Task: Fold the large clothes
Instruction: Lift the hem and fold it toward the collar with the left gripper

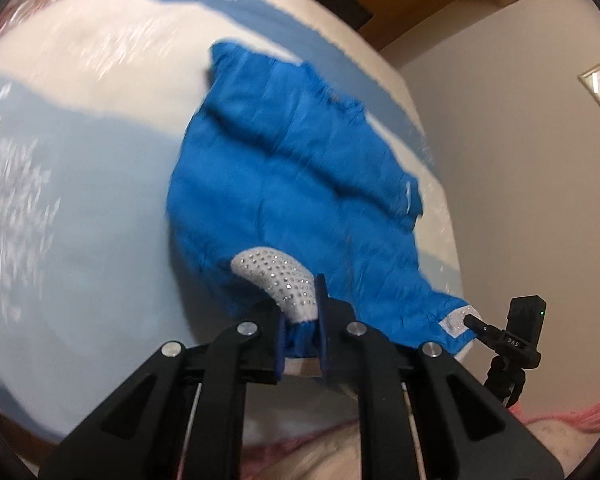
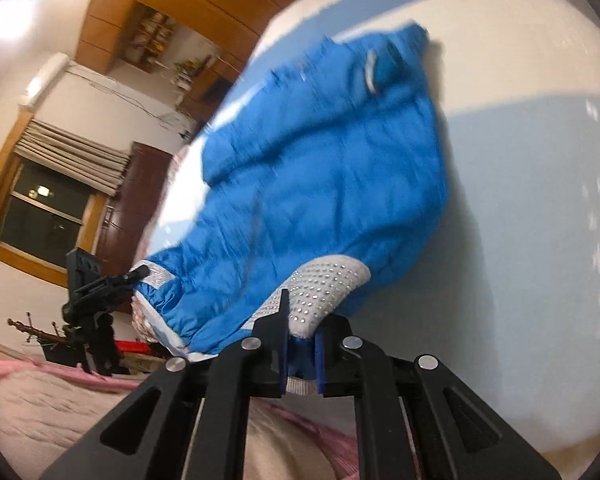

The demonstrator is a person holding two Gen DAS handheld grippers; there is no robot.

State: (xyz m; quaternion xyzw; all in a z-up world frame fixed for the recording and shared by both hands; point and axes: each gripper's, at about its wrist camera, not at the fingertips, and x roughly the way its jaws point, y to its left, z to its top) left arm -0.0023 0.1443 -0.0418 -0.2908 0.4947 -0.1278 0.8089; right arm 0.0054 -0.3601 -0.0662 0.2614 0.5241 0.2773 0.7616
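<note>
Step in hand: near hem of blue garment [image 1: 292,184] raised off the bed [image 1: 80,208] for a fold. Next, as judged: carry both corners toward far edge, evenly. Left tool [image 1: 300,320] clenched on studded white trim [image 1: 278,276]; right tool [image 2: 302,344] clenched likewise on opposite corner. Garment otherwise on bed.

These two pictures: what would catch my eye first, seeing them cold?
A bright blue jacket fills the middle of both views, spread over a pale blue and white bedcover. Next, its white studded trim, pinched in the left gripper at the bottom; the right gripper clamps a matching patch. In the right view, a dark window sits at far left.
</note>
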